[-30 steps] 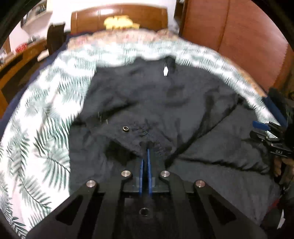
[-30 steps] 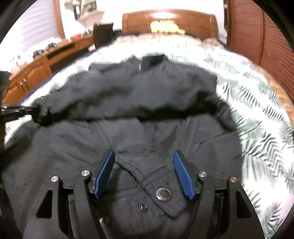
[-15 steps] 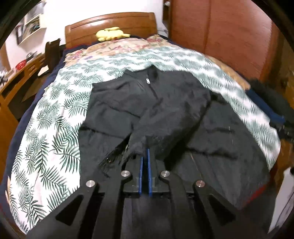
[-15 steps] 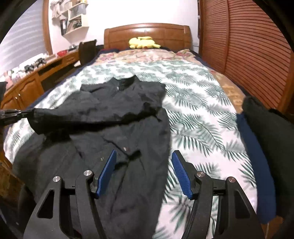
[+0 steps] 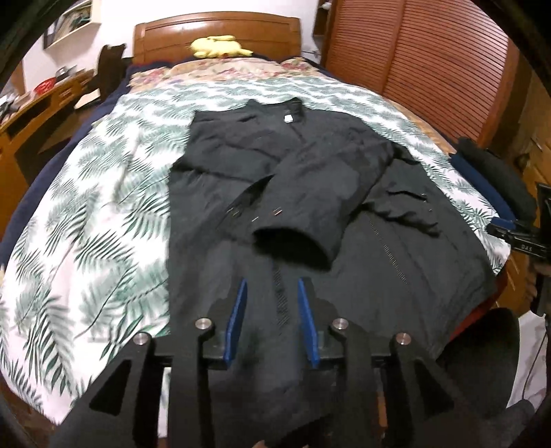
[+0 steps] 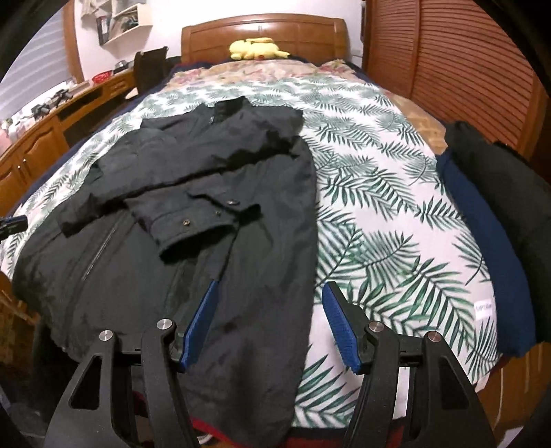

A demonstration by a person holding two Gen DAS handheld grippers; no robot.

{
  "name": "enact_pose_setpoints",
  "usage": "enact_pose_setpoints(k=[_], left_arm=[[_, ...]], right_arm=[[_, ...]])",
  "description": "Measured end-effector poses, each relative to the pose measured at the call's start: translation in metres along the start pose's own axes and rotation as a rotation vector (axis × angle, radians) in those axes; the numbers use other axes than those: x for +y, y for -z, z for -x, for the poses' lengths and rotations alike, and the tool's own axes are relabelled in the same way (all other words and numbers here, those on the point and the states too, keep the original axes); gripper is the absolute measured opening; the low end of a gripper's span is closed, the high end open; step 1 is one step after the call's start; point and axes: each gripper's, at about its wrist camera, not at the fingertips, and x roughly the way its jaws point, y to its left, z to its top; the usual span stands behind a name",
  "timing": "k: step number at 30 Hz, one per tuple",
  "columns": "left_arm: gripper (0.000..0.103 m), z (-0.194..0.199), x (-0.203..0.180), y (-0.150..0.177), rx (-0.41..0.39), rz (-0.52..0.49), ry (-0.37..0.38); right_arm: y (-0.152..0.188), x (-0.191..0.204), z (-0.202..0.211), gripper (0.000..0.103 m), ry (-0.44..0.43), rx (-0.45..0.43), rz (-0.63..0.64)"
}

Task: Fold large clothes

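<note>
1. I am holding my left gripper (image 5: 272, 299) low in the centre of the frame; its jaws are opening with nothing gripped, only the coat's zipper line showing in the gap.
2. The black coat (image 5: 344, 248) is lying spread over the leaf-print bedspread (image 5: 103, 213), collar toward the top.
3. One sleeve (image 5: 310, 206) is lying folded across the coat's front, cuff pointing toward me.
4. My right gripper (image 5: 516, 234) is peeking in at the right edge.
5. A yellow plush toy (image 5: 220, 46) is sitting by the headboard (image 5: 213, 29), top centre.

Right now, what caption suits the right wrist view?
Open right gripper above a dark coat, sleeves folded in, on a leaf-print bed.
</note>
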Motion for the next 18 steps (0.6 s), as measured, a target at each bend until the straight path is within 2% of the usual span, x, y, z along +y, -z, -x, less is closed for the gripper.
enact_pose_setpoints(k=[6, 18], left_arm=[[0.032, 0.015, 0.018, 0.029, -0.005, 0.027, -0.087], [0.036, 0.019, 0.033, 0.057, 0.01, 0.061, -0.131]], right_arm=[[0.009, 0.012, 0.012, 0.064, -0.009, 0.002, 0.058], [0.005, 0.011, 0.021, 0.064, -0.033, 0.015, 0.065]])
